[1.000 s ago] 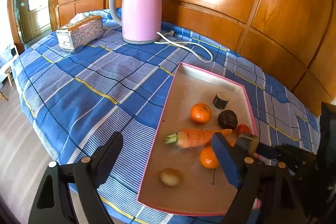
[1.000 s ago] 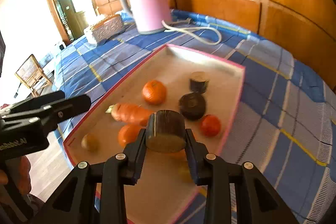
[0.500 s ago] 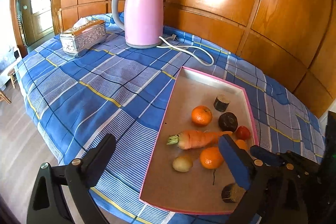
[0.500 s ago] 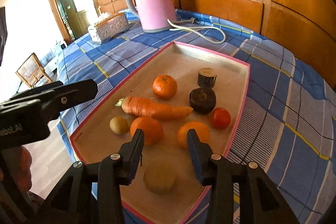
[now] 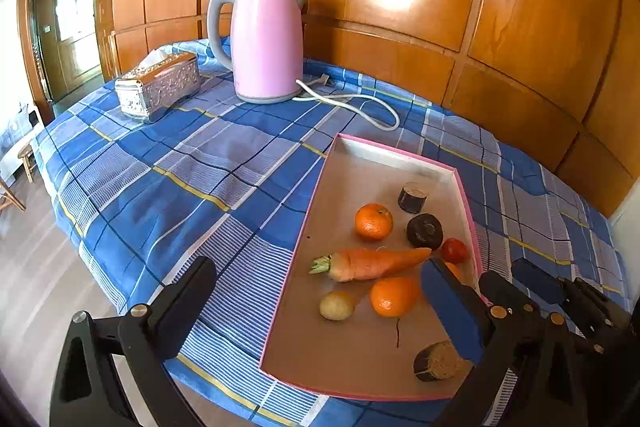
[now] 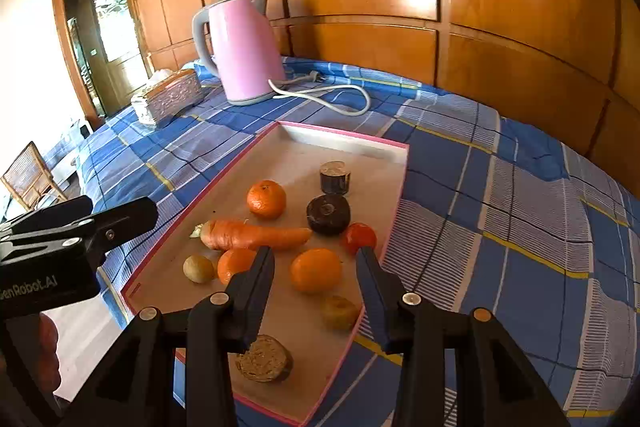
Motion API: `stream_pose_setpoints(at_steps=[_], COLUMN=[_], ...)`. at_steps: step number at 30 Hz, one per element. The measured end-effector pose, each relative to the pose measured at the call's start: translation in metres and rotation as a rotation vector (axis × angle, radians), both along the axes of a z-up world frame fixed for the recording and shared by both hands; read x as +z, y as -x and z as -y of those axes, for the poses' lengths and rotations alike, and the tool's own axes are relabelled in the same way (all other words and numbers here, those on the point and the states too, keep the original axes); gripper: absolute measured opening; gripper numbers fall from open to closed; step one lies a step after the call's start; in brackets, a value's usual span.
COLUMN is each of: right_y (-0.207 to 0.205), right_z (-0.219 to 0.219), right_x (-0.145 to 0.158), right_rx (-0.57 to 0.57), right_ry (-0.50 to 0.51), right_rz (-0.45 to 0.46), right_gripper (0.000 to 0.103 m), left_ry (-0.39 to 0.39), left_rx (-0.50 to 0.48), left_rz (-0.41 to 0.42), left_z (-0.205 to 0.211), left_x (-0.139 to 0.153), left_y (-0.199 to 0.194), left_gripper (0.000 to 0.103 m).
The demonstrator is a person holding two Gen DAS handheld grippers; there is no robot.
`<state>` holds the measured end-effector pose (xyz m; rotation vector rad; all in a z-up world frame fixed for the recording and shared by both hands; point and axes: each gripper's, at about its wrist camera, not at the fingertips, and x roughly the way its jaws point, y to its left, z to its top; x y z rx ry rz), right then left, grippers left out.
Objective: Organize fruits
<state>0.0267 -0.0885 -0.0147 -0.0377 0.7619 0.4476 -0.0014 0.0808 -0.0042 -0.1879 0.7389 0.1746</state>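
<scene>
A pink-rimmed tray point(image 5: 316, 195) point(image 6: 344, 135) on the blue checked tablecloth holds a carrot point(image 5: 372, 263) point(image 6: 252, 235), three oranges point(image 5: 374, 221) point(image 6: 266, 199), a small red tomato point(image 5: 454, 250) point(image 6: 360, 238), two dark cut pieces point(image 5: 425, 231) point(image 6: 329, 214), and small yellowish fruits point(image 5: 336, 305) point(image 6: 198, 268). A brown round piece point(image 6: 264, 363) point(image 5: 438, 361) lies at the tray's near corner. My right gripper point(image 6: 316, 267) is open and empty above it. My left gripper point(image 5: 316, 297) is open and empty over the tray's near left edge.
A pink electric kettle point(image 5: 266, 39) point(image 6: 240, 47) with a white cord point(image 5: 360, 101) stands at the back of the table. A silver tissue box point(image 5: 158, 87) point(image 6: 168, 97) sits left of it. Wood panelling runs behind. The table's edge and floor lie to the left.
My right gripper opened and let go of the brown round piece, which now lies in the tray's near corner. Both grippers drew back and up.
</scene>
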Motion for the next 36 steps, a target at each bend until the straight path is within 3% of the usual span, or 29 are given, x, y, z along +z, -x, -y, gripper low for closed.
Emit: stream_pose_setpoints(at_steps=[15,36], right_y=[0.005,0.005], right_z=[0.013,0.009], right_x=[0.0,0.001], right_rx=[-0.067,-0.059], right_ry=[0.007,0.014], right_rz=[0.019,0.034], right_gripper=[0.043,0.043], left_ry=[-0.078,-0.083], left_rx=[0.007,0.006], left_rz=[0.036,0.026], left_z=[0.017,0.018], left_x=[0.005,0.001], left_y=[0.006,0.003], left_gripper=[0.103,0.103])
